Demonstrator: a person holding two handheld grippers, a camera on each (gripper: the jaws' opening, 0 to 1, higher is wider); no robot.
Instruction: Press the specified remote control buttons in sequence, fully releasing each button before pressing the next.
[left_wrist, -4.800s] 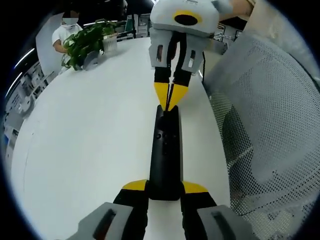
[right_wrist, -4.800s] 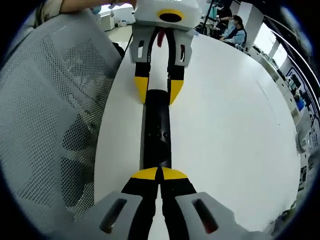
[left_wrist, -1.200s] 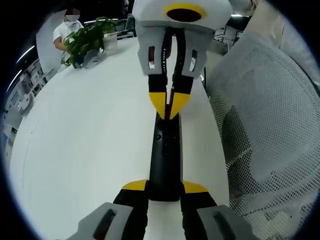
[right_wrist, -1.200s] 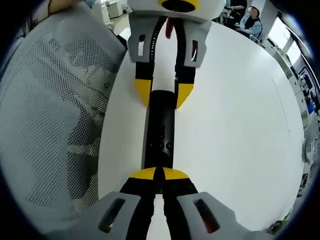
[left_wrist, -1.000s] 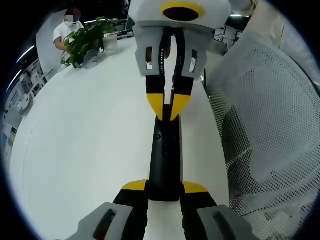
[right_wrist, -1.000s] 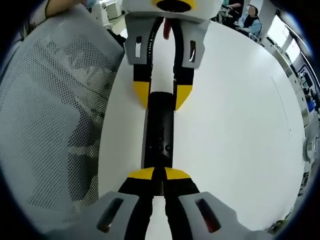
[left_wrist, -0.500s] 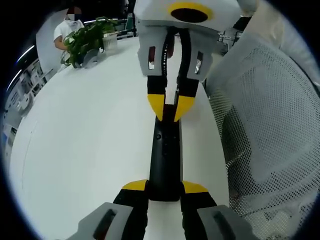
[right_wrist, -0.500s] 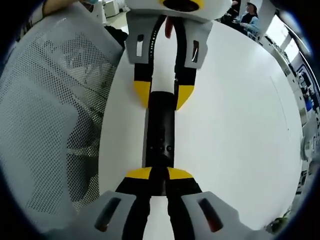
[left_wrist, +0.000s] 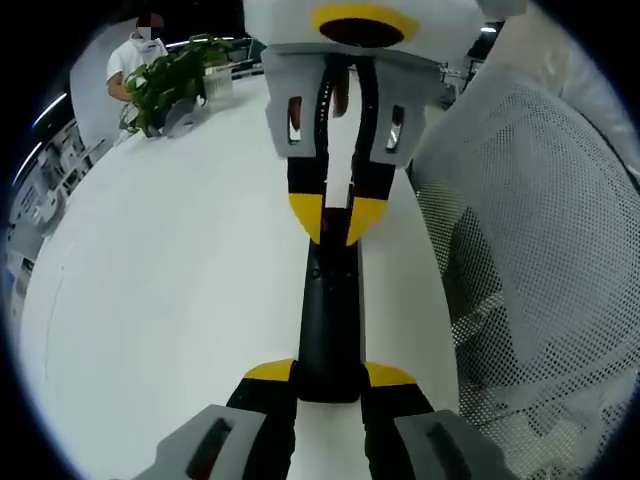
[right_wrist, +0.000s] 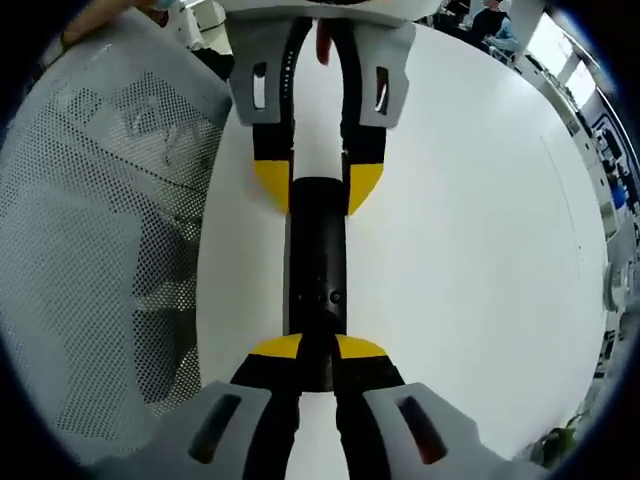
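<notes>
Two hand-held grippers work one remote (left_wrist: 330, 320), a long black bar lying flat on the white bench (left_wrist: 170, 290), close to its edge. The left hand-held gripper (left_wrist: 330, 375) is clenched on the remote's near end, yellow tips against both sides. The right hand-held gripper (right_wrist: 318, 347) sits over the opposite end; in the left gripper view it enters from above, its yellow tips (left_wrist: 338, 215) slightly apart and just over the button face. Whether they touch a button cannot be told.

Handling, by judgement: the remote looks rigid, light and smooth-cased, so it would likely slide on the bench if pushed off-centre. The side hold at the end appears the right place, since it leaves the small buttons (right_wrist: 322, 297) on top uncovered. A press should go straight down, or the body may pivot in the grip.

Surroundings: a grey mesh chair back (left_wrist: 530, 250) stands beside the bench edge, close to both grippers, and could catch a gripper body moving sideways. A potted plant (left_wrist: 170, 85) stands at the far end, well apart, with a person behind it. Nothing lies between the tips and the remote.
</notes>
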